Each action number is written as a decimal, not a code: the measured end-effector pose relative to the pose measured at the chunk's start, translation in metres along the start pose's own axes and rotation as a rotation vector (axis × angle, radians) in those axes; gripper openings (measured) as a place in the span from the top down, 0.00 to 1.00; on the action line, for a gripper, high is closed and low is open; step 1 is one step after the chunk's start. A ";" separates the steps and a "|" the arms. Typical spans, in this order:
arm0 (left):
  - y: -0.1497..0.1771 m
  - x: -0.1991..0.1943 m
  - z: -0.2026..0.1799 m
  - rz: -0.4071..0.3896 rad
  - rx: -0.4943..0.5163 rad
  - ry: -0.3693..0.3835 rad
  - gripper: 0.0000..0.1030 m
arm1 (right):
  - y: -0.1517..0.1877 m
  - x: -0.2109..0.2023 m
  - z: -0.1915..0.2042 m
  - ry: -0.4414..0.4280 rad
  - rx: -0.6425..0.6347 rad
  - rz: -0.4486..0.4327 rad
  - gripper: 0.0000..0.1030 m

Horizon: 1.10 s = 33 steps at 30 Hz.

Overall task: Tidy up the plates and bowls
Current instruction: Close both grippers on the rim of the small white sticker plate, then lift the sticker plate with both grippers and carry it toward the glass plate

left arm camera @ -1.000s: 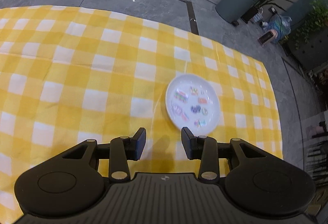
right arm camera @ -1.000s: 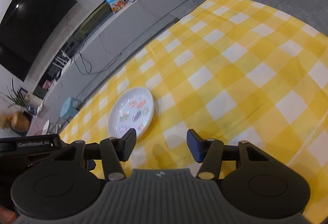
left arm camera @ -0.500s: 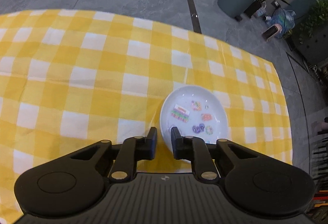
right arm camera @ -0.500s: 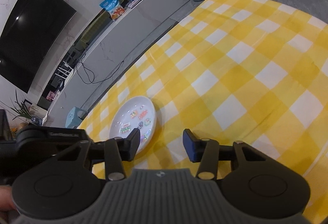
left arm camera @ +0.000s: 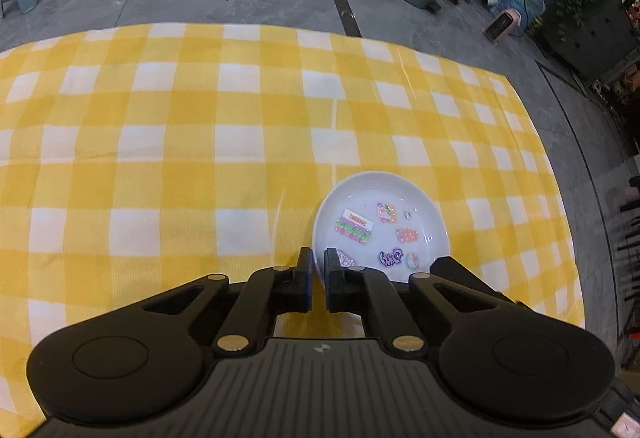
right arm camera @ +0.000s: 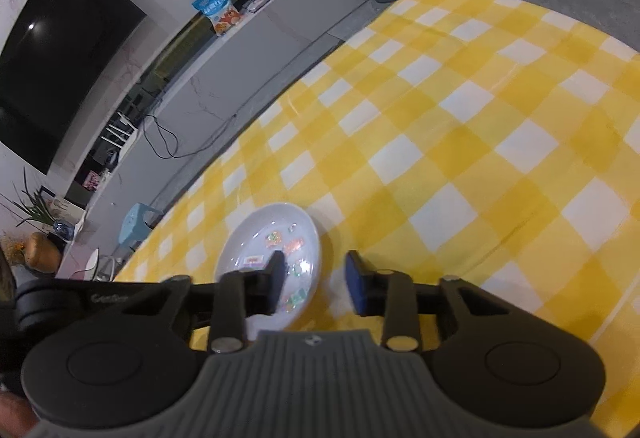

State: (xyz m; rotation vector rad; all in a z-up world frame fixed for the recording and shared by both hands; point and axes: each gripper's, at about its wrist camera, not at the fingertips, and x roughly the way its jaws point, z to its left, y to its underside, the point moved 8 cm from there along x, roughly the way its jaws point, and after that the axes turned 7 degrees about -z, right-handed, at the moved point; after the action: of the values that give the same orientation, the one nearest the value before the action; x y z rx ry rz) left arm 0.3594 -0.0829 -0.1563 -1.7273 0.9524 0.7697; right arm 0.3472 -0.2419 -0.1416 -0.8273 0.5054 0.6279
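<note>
Our left gripper (left arm camera: 316,280) pinches the rim of the white sticker-patterned round plate (left arm camera: 380,222); our right gripper (right arm camera: 316,284) hangs spread above it.

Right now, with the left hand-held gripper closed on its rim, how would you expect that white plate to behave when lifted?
The plate looks glazed and rigid, so it should not flex but may slip. The left hand-held gripper pinches one edge only, so it will probably droop. It seems breakable if dropped on the tablecloth.
</note>
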 end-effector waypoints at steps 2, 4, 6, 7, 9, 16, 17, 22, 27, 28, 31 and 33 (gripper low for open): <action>0.004 -0.001 -0.002 0.010 0.008 0.004 0.95 | 0.001 0.000 -0.002 -0.004 0.013 0.007 0.78; 0.008 -0.002 -0.004 0.019 0.018 0.005 0.95 | 0.001 0.000 -0.003 -0.005 0.014 0.009 0.79; 0.011 -0.003 -0.007 0.025 0.033 0.002 0.94 | 0.001 0.001 -0.001 -0.006 -0.005 0.015 0.79; 0.013 -0.004 -0.008 0.025 0.046 -0.004 0.94 | 0.002 0.001 0.000 -0.003 -0.019 0.015 0.79; 0.015 -0.006 -0.009 0.028 0.058 -0.015 0.94 | 0.003 0.000 0.002 0.007 -0.047 0.013 0.82; 0.022 -0.011 -0.008 0.025 0.049 -0.042 0.93 | 0.009 -0.004 0.005 0.073 -0.124 0.042 0.94; 0.024 -0.012 -0.007 0.026 0.044 -0.048 0.93 | 0.010 -0.005 0.004 0.076 -0.125 0.046 0.95; 0.031 -0.026 -0.005 0.015 0.047 -0.078 0.94 | 0.017 -0.012 0.000 0.042 -0.070 0.084 0.98; 0.035 -0.048 -0.003 0.004 0.014 -0.069 0.94 | 0.020 -0.034 0.009 0.004 -0.062 0.095 0.99; 0.036 -0.052 -0.003 0.002 0.006 -0.065 0.94 | 0.020 -0.040 0.010 -0.005 -0.057 0.097 0.99; 0.040 -0.065 -0.003 -0.009 -0.011 -0.051 0.94 | 0.021 -0.056 0.014 -0.039 -0.034 0.101 0.99; 0.043 -0.072 -0.005 -0.013 -0.023 -0.044 0.94 | 0.021 -0.066 0.016 -0.052 -0.035 0.101 0.99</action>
State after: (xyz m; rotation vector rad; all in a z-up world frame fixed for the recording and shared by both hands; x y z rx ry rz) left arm 0.2867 -0.0791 -0.1138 -1.7283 0.9052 0.8095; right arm 0.2892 -0.2390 -0.1017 -0.8205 0.4923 0.7510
